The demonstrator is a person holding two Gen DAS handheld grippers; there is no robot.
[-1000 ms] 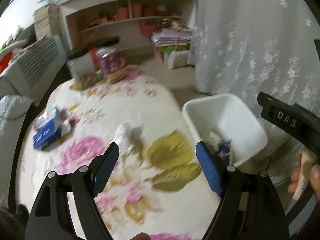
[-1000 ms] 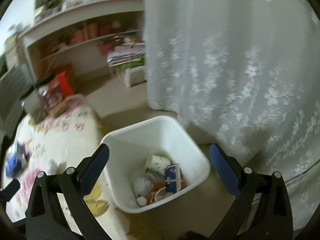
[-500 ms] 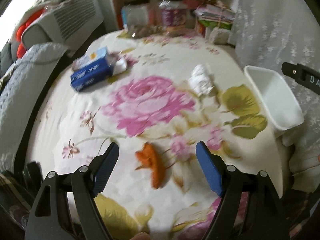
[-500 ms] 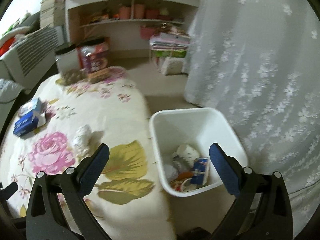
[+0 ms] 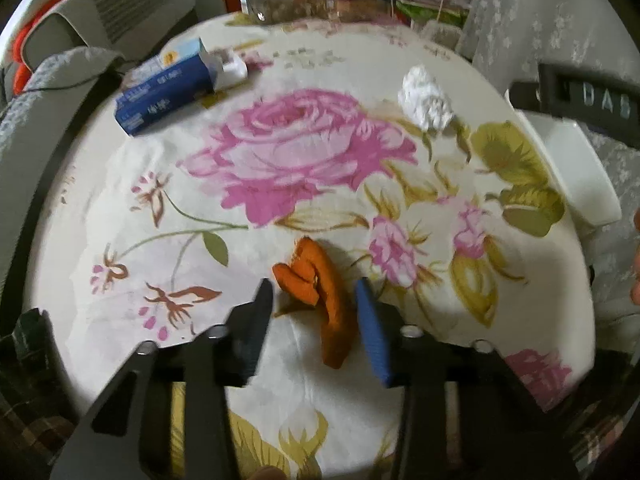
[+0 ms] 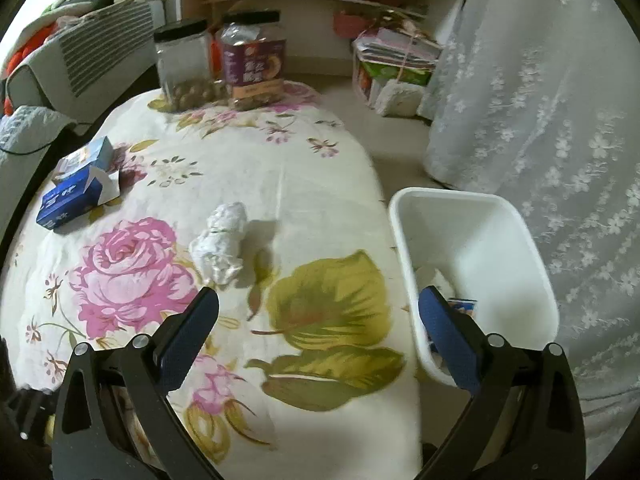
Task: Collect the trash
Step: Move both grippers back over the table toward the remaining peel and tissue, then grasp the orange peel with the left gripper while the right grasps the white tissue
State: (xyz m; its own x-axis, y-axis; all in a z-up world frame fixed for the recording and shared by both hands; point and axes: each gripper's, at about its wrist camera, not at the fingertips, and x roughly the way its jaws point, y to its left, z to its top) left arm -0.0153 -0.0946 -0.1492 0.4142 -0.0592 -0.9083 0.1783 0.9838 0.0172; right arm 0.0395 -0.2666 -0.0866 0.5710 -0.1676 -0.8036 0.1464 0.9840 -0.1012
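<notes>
Only "DAS" on right gripper (image 5: 588, 104)

My left claw (image 5: 314, 312) has blue pads on black arms, either side of an orange peel (image 5: 320, 280). The bench cloth (image 5: 280, 152) is cream with pink roses and olive leaves. At two o'clock, a white wad (image 5: 426, 100); at ten, a blue box (image 5: 164, 88).

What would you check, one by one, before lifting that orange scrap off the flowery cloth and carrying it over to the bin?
1. Orange peel between the closing jaws of the left gripper: ok.
2. Pads pressing on it: cannot tell.
3. Floral cloth clear of the pinch: cannot tell.
4. White bin upright, room inside: ok.
5. Right gripper empty and open: ok.
6. Crumpled tissue left on the cloth: not ok.
</notes>
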